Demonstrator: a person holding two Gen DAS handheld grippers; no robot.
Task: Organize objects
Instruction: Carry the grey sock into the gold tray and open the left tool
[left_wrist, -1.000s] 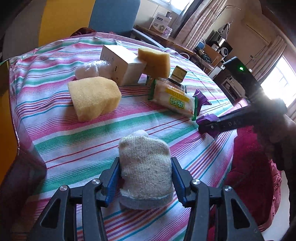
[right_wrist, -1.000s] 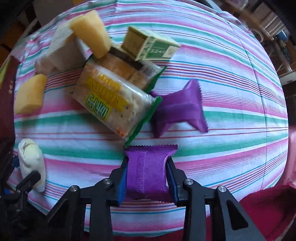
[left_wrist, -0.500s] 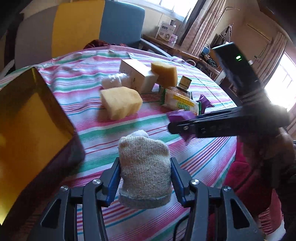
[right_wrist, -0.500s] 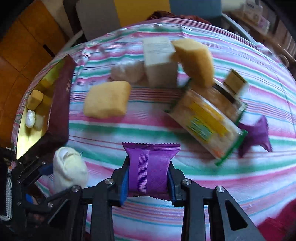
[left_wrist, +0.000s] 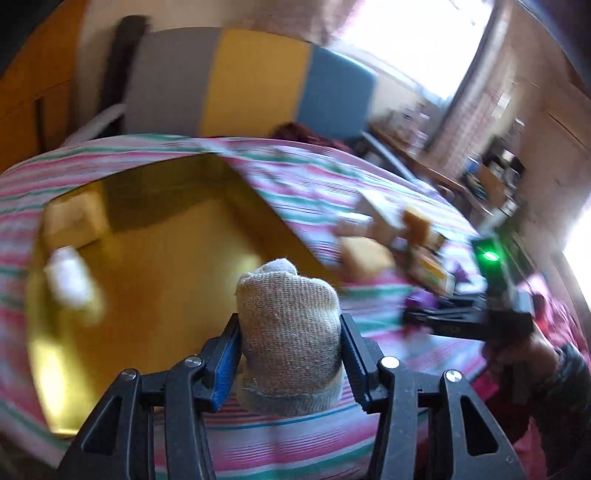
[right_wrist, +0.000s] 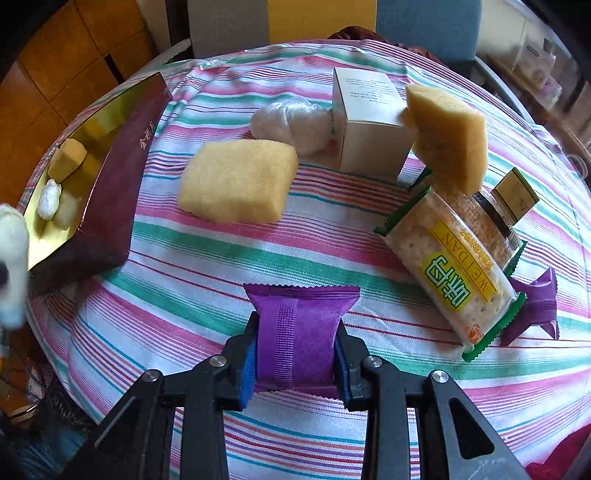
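- Left wrist view: the left gripper (left_wrist: 290, 345) is clamped on a rolled sock (left_wrist: 290, 332), which stands upright between the fingers, toe end up.
- The gold-lined box (left_wrist: 159, 280) lies ahead and to the left of the sock, its open floor directly past the fingertips; the view is blurred. I judge the drop needs only a short reach forward and left.
- Inside the box: a white bundle (left_wrist: 70, 277) at the left and a yellow block (left_wrist: 74, 219) in the far corner.
- The right gripper (left_wrist: 436, 321) shows at the right, over the cloth, well apart from the box; the left is the nearer to it.
- Right wrist view: the right gripper (right_wrist: 295, 354) is clamped on a purple packet (right_wrist: 299, 328), long axis running away from the camera.
- The box (right_wrist: 107, 192) lies far to the left, holding a yellow piece and a white bundle.
- On the table (right_wrist: 258, 258) remain a sponge (right_wrist: 238, 181), a white box (right_wrist: 367, 122), a second sponge (right_wrist: 448, 136), crackers (right_wrist: 450, 273) and another purple packet (right_wrist: 535, 306).
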